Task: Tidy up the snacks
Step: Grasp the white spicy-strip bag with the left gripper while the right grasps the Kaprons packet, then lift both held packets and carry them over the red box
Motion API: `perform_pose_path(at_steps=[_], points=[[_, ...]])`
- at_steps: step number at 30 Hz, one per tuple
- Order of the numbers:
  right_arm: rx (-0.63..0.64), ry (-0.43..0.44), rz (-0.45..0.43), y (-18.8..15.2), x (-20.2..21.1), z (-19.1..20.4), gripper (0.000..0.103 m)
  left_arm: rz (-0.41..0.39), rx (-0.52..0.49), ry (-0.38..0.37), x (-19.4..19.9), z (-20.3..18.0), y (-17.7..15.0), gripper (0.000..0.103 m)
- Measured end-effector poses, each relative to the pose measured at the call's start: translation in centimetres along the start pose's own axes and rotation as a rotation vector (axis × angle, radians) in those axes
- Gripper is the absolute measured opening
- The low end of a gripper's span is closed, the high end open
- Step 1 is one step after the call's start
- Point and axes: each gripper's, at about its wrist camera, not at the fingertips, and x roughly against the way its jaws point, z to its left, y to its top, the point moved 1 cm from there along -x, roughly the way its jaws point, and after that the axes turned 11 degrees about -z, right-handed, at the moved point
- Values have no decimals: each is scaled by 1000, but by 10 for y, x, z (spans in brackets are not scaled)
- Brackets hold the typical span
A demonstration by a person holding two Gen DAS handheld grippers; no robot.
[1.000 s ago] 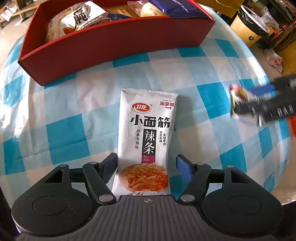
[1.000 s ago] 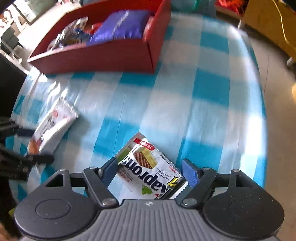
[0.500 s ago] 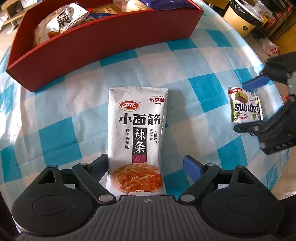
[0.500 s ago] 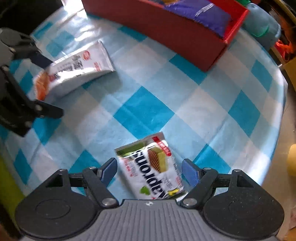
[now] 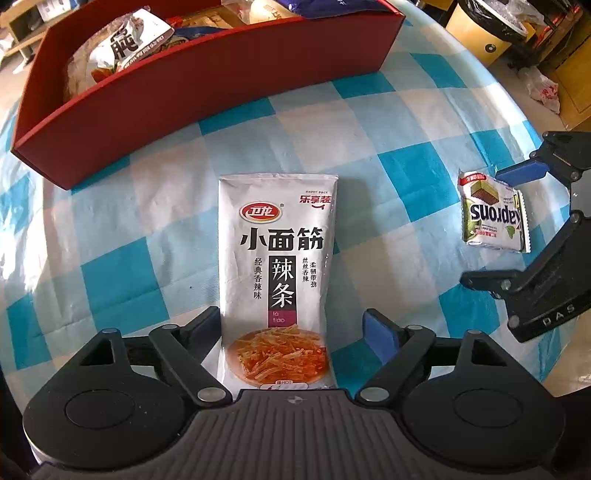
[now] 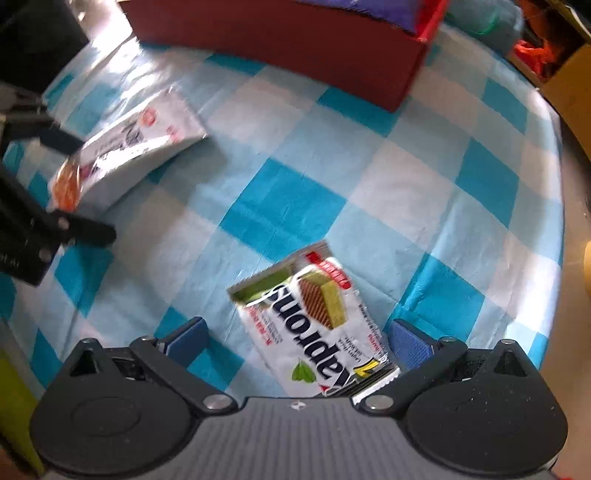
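A white spicy-strip packet (image 5: 277,266) lies flat on the blue-checked tablecloth (image 5: 122,280). My left gripper (image 5: 291,321) points down over its lower end with the packet between its closing jaws. The left finger (image 5: 207,325) is at the packet's edge and the right finger stands clear of it. A green-and-white wafer packet (image 6: 317,321) lies near the table's right edge between the opening jaws of my right gripper (image 6: 297,330), both pads apart from it. The left wrist view shows that wafer packet (image 5: 491,218) and the right gripper (image 5: 498,225) at its right side.
A long red box (image 5: 207,85) holding several snack bags (image 5: 122,48) stands at the far side of the table; a purple bag (image 6: 369,7) fills its right end. Past the table's rounded right edge are a yellow bin (image 5: 484,33) and a plastic bag (image 5: 543,88) on the floor.
The right gripper rolled, came down over the wafer packet and spread its jaws wide. The left gripper's jaws stand wider than a second ago, with the spicy-strip packet flat between them.
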Motion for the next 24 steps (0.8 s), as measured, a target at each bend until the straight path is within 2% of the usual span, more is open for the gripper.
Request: perform_pose_path(at_steps=[2, 4, 5, 6, 11, 16, 24], points=[[-5, -8, -19, -4, 3, 1, 96, -5, 4, 5, 1, 1, -1, 82], [-23, -20, -41, -8, 11, 5, 82, -14, -9, 31, 3, 0, -4, 75], [-33, -19, -51, -12, 15, 12, 67, -20, -18, 49, 4, 0, -4, 69], [-41, -24, -58, -13, 20, 15, 57, -24, -23, 60, 6, 0, -6, 66], [-97, -62, -61, -17, 24, 23, 56, -22, 28, 38, 14, 14, -9, 55], [-202, -69, -119, -20, 36, 21, 53, -38, 47, 37, 22, 20, -10, 52], [-281, -58, -187, -17, 46, 25, 53, -67, 78, 22, 32, 25, -8, 50]])
